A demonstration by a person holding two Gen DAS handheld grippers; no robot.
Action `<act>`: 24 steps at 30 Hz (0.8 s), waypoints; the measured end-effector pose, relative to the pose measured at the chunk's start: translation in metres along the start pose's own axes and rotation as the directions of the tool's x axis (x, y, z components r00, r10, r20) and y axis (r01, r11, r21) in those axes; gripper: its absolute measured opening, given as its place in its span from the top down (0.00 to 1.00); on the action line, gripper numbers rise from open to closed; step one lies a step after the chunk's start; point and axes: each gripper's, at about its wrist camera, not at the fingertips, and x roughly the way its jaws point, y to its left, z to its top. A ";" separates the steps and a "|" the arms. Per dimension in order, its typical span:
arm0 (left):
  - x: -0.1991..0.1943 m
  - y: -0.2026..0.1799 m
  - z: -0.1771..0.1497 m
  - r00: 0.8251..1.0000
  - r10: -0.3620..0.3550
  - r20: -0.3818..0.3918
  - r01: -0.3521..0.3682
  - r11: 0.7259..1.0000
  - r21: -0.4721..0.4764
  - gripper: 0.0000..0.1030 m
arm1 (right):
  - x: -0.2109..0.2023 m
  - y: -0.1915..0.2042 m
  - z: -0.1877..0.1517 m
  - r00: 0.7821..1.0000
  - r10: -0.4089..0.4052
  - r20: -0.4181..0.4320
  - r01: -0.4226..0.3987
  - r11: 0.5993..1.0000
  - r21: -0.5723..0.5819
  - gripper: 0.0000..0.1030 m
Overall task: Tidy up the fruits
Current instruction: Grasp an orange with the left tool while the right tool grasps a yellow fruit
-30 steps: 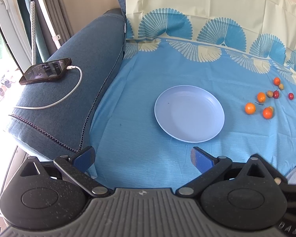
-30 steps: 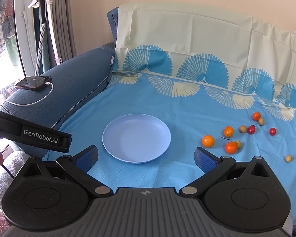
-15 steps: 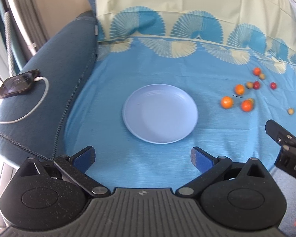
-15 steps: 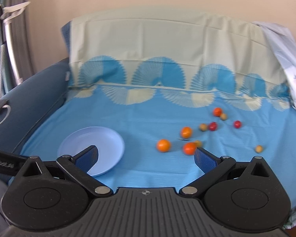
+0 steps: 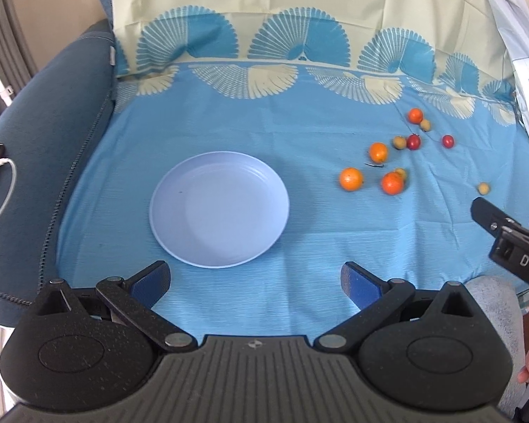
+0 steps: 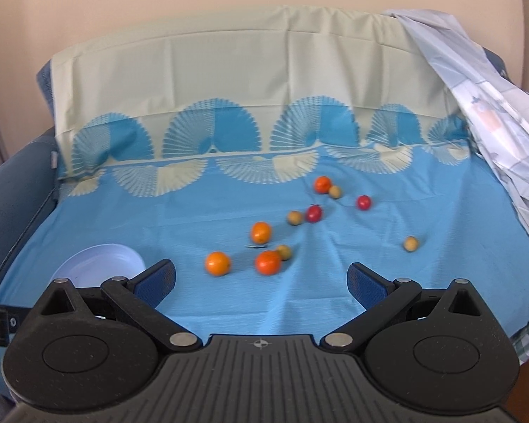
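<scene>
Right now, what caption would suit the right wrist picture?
Open right gripper faces scattered small fruits on a blue sheet; empty plate waits nearby.

right gripper wide apart above blue cloth, scattered fruits ahead (plate at left)

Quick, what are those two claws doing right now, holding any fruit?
Left gripper: open, holding nothing.
Right gripper: open, holding nothing.

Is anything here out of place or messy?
Yes. The plate sits bare while the fruit lies loose on the blue sheet to its right: oranges, red ones and small yellowish ones. A tiny dark scrap lies among them.
</scene>
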 end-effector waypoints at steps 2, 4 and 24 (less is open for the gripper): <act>0.006 -0.006 0.004 1.000 -0.020 -0.009 0.020 1.000 0.000 0.00 | 0.003 -0.008 0.002 1.000 -0.023 0.004 0.023 1.000 0.005 0.00; 0.015 -0.011 0.008 0.999 -0.036 -0.023 0.036 0.999 -0.006 0.00 | 0.006 -0.017 0.003 0.999 -0.049 0.009 0.049 0.999 0.011 0.00; 0.139 -0.098 0.054 0.994 -0.045 -0.097 0.054 0.995 0.085 0.00 | 0.116 -0.130 0.003 0.972 -0.187 -0.141 0.203 0.973 0.109 0.01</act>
